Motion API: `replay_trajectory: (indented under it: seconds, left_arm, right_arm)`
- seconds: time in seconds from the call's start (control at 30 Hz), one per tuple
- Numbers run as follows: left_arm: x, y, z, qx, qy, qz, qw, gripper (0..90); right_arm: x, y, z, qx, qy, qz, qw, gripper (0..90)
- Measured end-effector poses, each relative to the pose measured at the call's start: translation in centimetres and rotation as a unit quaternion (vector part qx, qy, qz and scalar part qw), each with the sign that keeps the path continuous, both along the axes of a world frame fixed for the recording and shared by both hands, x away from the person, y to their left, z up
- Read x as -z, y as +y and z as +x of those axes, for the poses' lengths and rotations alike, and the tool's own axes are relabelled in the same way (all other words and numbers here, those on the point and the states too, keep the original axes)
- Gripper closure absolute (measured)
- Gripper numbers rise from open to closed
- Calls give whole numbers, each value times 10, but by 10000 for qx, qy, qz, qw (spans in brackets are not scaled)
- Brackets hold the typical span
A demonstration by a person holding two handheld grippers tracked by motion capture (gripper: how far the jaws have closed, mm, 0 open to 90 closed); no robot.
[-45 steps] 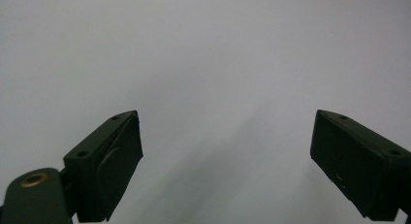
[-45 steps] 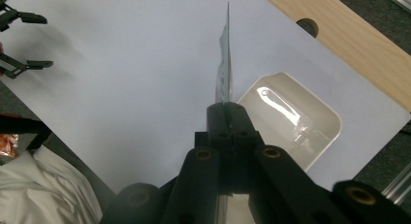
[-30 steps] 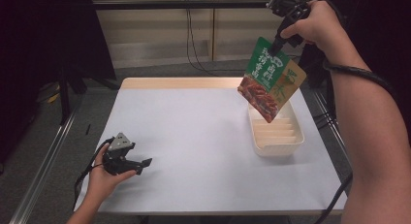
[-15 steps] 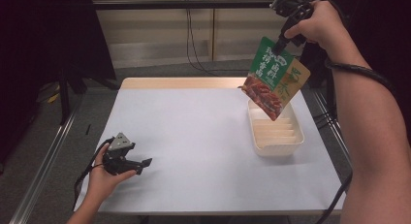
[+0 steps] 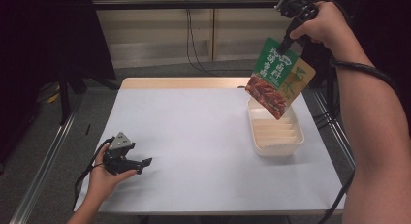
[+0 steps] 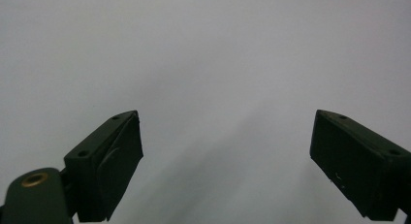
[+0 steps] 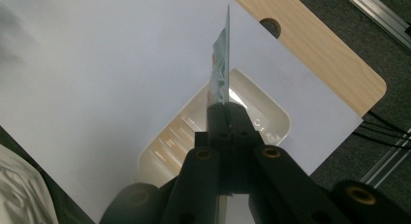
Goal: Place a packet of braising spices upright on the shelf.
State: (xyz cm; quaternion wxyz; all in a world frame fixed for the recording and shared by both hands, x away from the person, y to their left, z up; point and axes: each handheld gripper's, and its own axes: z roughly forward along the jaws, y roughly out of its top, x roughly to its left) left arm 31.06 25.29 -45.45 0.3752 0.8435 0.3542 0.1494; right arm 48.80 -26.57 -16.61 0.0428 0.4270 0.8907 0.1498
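the right gripper (image 5: 286,45) pinches the top edge of a green snack pouch (image 5: 277,78), which hangs above the white tray (image 5: 296,141). the tray's ribbed floor lies bare. the left gripper (image 5: 140,163) rests on the table (image 5: 194,136), jaws wide apart around nothing.

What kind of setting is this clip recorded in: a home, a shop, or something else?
Most likely a lab or recording workspace, not a home. A plain white-covered table stands on grey carpet between metal floor rails, cables run down the back wall, and the person works with handheld black two-jaw grippers.
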Motion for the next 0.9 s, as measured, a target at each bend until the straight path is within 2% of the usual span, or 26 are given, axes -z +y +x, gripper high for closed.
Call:
replay_trajectory:
  seconds: [0.07, 0.1, 0.17, 0.2, 0.23, 0.3, 0.83, 0.9]
  left_arm:
    - [0, 0, 0, 4, -1, -3, 10000, 114]
    - [-1, 1, 1, 61, -42, 76, 9999, 114]
    - [-1, 1, 0, 9, -10, 1, 10000, 114]
    - [-1, 2, 1, 49, -55, 73, 9999, 114]
    - [0, 1, 0, -3, -15, -31, 10000, 114]
    - [-1, 1, 1, 5, -15, -34, 10000, 114]
    - [-2, 2, 0, -25, -53, 63, 10000, 114]
    - [-2, 1, 0, -39, -66, -32, 10000, 114]
  right_arm:
    - [1, -3, 0, -7, 8, 6, 10000, 900]
    - [1, -3, 0, -7, 8, 6, 10000, 900]
    - [1, -4, 1, 22, -14, -33, 10000, 900]
    - [2, -5, 1, -15, -35, -19, 10000, 900]
    - [3, -7, 2, -29, -51, -20, 10000, 900]
    - [3, -9, 4, -47, -49, -55, 10000, 900]
    - [16, -21, 8, -111, -113, -50, 9999, 900]
    - [17, -22, 8, -127, -126, -55, 9998, 900]
